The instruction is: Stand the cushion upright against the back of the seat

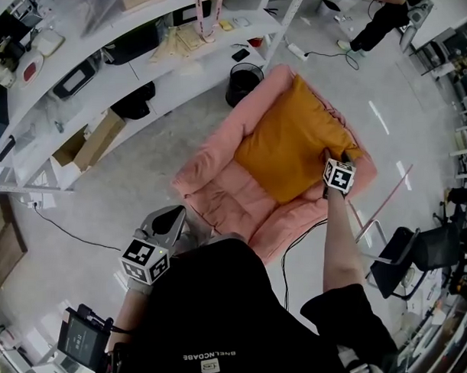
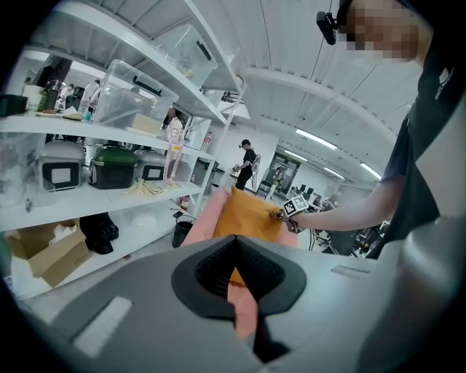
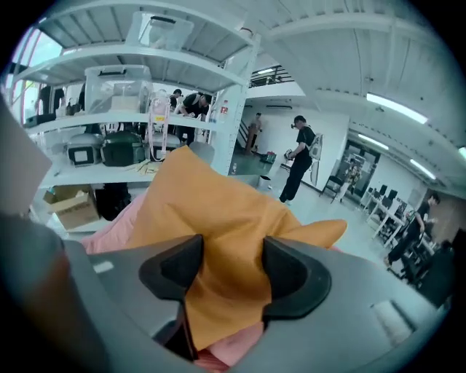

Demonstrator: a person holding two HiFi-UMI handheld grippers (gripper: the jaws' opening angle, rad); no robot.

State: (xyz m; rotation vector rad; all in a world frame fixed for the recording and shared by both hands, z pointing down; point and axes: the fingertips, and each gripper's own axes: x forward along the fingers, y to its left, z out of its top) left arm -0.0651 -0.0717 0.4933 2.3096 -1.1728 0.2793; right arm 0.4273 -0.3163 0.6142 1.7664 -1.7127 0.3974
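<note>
An orange cushion lies tilted on the pink floor seat, covering its far part. My right gripper is at the cushion's right corner, and in the right gripper view the orange fabric fills the gap between both pads. In the left gripper view the cushion stands up over the pink seat, with the right gripper at its edge. My left gripper hangs off the seat's near left corner, its tips together and nothing held.
White shelving with boxes and appliances runs along the left. A black bin stands just behind the seat, a cardboard box under the shelf. A cable trails on the floor; a black chair is at the right.
</note>
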